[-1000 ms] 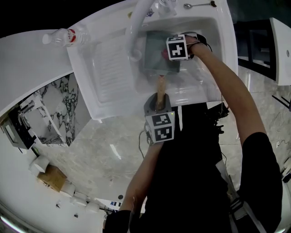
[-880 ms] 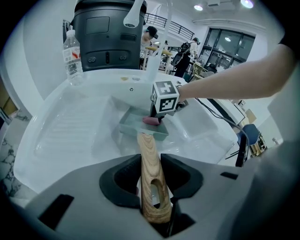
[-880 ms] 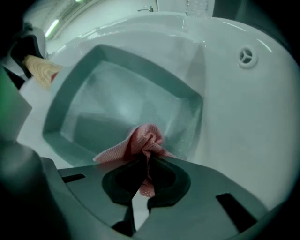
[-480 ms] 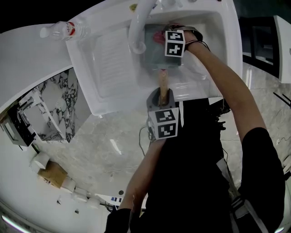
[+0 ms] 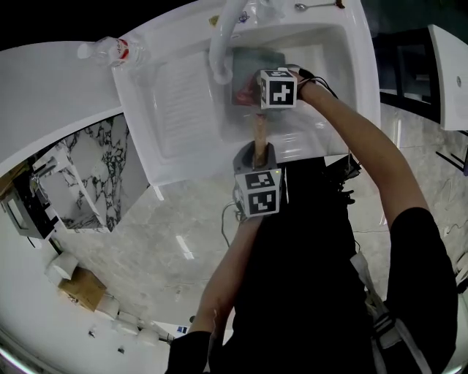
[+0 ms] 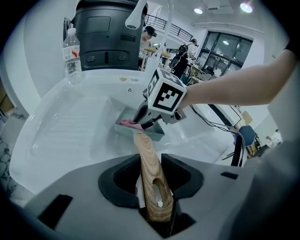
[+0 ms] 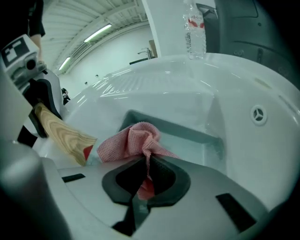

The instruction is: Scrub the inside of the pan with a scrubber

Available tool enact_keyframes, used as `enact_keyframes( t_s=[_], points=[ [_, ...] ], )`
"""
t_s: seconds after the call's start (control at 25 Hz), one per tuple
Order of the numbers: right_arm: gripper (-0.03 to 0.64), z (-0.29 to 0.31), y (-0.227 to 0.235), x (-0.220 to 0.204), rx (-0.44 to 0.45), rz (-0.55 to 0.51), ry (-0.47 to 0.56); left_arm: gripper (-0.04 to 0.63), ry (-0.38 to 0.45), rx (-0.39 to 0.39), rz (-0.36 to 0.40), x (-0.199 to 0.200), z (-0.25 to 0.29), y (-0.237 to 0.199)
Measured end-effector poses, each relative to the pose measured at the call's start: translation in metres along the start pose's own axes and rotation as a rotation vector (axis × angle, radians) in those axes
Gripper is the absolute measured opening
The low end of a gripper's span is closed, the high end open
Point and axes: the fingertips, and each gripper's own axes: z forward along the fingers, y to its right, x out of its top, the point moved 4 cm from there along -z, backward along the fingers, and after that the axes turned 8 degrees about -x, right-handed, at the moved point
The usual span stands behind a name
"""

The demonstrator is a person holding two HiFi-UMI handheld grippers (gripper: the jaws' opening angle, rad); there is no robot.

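Observation:
A grey square pan (image 5: 256, 69) (image 7: 187, 140) (image 6: 140, 130) lies in the white sink (image 5: 322, 124), its wooden handle (image 5: 258, 139) (image 6: 152, 180) (image 7: 58, 133) pointing toward me. My left gripper (image 5: 256, 157) (image 6: 151, 187) is shut on that handle at the sink's near rim. My right gripper (image 5: 256, 91) (image 7: 145, 171) is shut on a pink mesh scrubber (image 7: 133, 140) (image 6: 129, 123) (image 5: 243, 91), which rests inside the pan at its near left side.
A curved white faucet (image 5: 223, 36) arches over the pan's far left. A ribbed drainboard (image 5: 179, 102) lies left of the basin, with a plastic bottle (image 5: 110, 50) (image 6: 71, 49) behind it. A spoon (image 5: 318, 6) sits on the back ledge. The overflow hole (image 7: 258, 114) is on the sink wall.
The right gripper with the scrubber has swept across the pan, first toward the far side, then back toward the near left. The left gripper has kept its hold on the handle.

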Motion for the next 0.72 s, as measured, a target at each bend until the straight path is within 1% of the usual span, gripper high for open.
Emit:
enact_keyframes(
  t_s=[0.12, 0.24, 0.4, 0.52, 0.72],
  points=[
    [0.035, -0.001, -0.008, 0.009, 0.016, 0.024, 0.015, 0.153, -0.004, -0.004, 0.001, 0.001, 0.0, 0.001],
    [0.035, -0.001, -0.011, 0.017, 0.004, 0.044, 0.025, 0.153, -0.011, -0.012, -0.01, -0.003, 0.001, 0.002],
    [0.035, -0.002, -0.013, 0.014, 0.006, 0.083, 0.003, 0.153, -0.007, -0.014, -0.008, -0.003, 0.001, 0.002],
    [0.034, -0.009, -0.016, 0.004, 0.039, 0.12, -0.036, 0.153, -0.008, -0.019, -0.02, -0.005, 0.001, 0.002],
    [0.034, -0.024, -0.023, -0.019, 0.126, 0.157, -0.149, 0.153, 0.004, -0.018, -0.016, -0.002, 0.0, 0.002]
  ],
)
